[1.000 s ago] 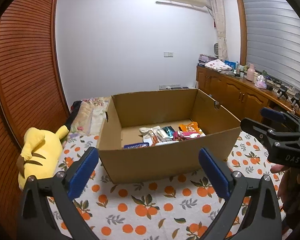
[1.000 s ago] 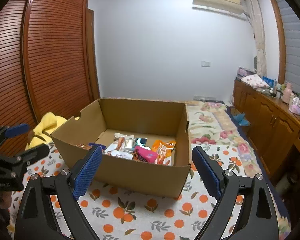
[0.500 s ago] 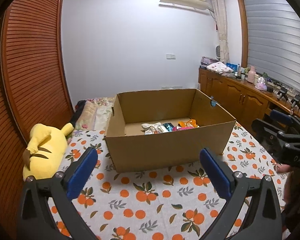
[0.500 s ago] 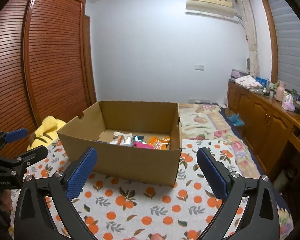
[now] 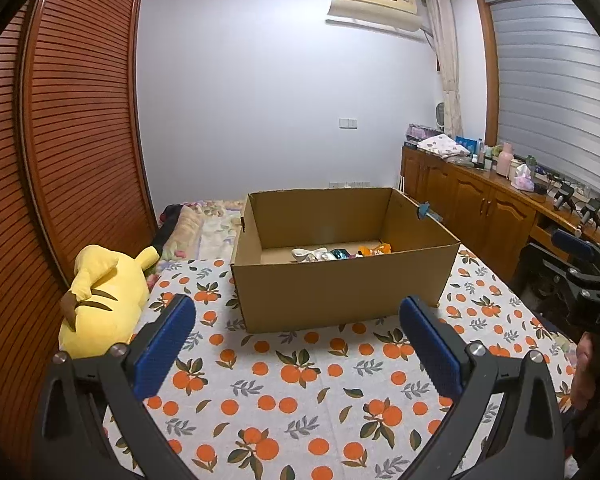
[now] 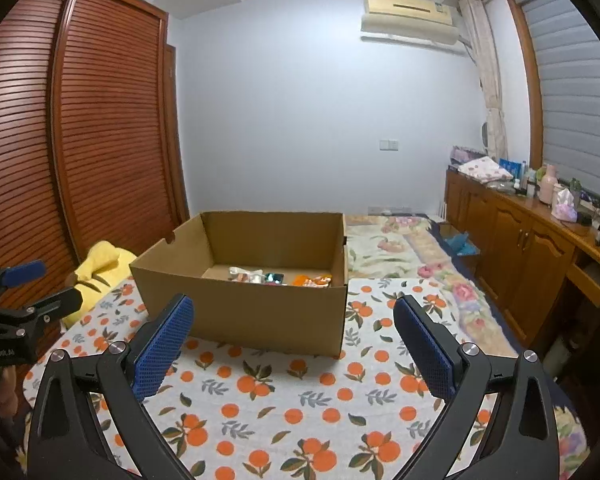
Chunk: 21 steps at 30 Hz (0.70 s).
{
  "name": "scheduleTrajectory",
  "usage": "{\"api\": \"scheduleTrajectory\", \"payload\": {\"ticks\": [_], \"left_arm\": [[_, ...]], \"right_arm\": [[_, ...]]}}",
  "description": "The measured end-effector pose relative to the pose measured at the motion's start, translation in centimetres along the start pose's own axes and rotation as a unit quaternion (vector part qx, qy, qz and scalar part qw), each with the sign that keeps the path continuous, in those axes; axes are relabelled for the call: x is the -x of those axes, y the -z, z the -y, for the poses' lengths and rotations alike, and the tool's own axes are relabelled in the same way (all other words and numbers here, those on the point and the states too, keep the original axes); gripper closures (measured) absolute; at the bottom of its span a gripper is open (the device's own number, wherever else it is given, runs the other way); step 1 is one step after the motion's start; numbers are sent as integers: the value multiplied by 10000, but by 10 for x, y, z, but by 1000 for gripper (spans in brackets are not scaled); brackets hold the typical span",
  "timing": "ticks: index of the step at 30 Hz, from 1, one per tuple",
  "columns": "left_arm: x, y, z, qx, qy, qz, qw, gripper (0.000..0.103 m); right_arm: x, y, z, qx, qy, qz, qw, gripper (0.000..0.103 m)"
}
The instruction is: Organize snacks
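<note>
— Cardboard box [image 5: 340, 292] on the orange-print cloth [image 5: 300, 380], snacks [image 5: 332, 254] inside at the back. Left gripper [image 5: 298, 344] and right gripper [image 6: 294, 344]?

— Both spread wide, holding nothing, well apart from the box. Risk: catching the near wall, or crushing a thin packet

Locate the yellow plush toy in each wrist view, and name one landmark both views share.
Left wrist: yellow plush toy lies at left, left of the cardboard box, in full view.
Right wrist: yellow plush toy at left, partly hidden behind the left gripper.
Shared landmark: air conditioner on the back wall.
</note>
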<state>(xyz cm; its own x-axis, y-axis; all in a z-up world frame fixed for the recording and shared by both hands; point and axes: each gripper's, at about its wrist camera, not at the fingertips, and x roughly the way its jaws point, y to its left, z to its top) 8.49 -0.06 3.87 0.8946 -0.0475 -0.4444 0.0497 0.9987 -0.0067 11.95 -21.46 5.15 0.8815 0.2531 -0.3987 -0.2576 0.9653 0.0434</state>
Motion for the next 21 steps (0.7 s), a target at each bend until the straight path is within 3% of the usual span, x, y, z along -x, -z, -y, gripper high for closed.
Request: {"api": "scheduleTrajectory", "payload": {"ticks": [21], "left_arm": [[8, 0, -1, 27, 35, 56, 10000, 0]], "right_arm": [[14, 4, -1, -77, 76, 76, 9999, 1]]}}
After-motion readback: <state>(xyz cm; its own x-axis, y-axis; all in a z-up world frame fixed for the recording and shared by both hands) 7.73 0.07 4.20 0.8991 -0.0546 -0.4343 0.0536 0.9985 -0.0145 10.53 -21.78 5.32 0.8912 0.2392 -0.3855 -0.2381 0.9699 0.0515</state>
